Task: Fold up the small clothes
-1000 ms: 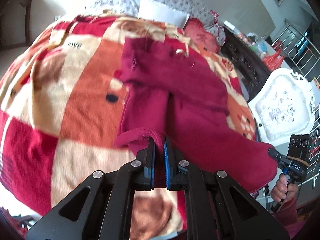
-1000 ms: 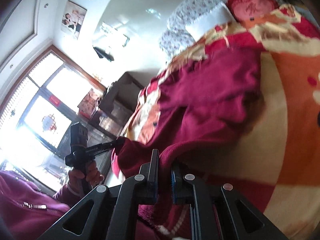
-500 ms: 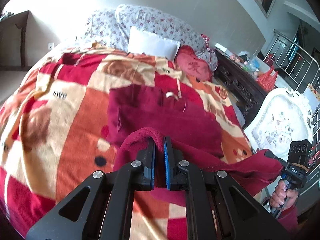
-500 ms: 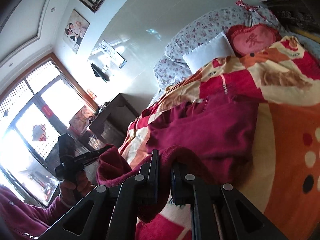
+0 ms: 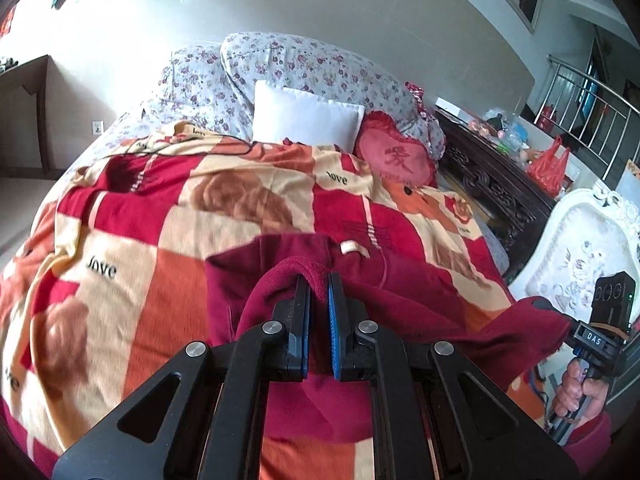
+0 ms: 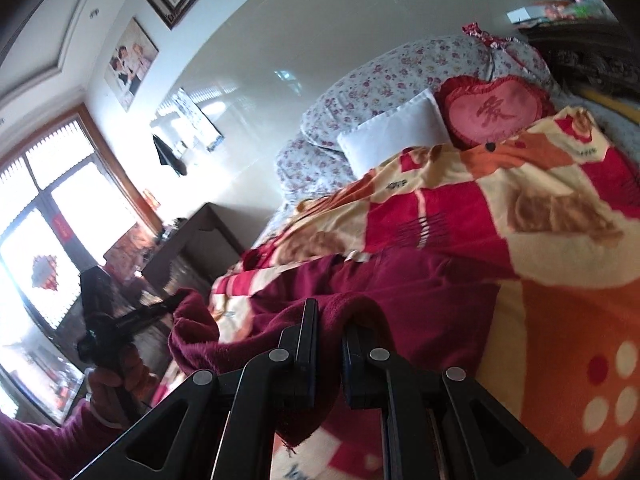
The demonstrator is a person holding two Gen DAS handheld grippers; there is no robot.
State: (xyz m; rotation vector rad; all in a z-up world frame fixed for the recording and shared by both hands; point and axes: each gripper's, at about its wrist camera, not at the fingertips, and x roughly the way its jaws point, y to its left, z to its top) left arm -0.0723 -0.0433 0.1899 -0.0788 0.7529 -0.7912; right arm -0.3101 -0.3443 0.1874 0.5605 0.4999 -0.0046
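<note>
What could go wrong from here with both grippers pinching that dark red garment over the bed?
The left gripper and right gripper each pinch only a thin edge of the dark red garment, so a corner may slip. The span between them sags, so the fold could land crooked on the blanket.

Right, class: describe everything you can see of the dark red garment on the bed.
The dark red garment looks like soft, fuzzy fleece. Its far part lies flat on the checked blanket, with a small pale tag near the far edge. Its near edge is lifted and folded over towards that flat part, pinched at one end by the left tongs and at the other by the right tongs, sagging between them.
</note>
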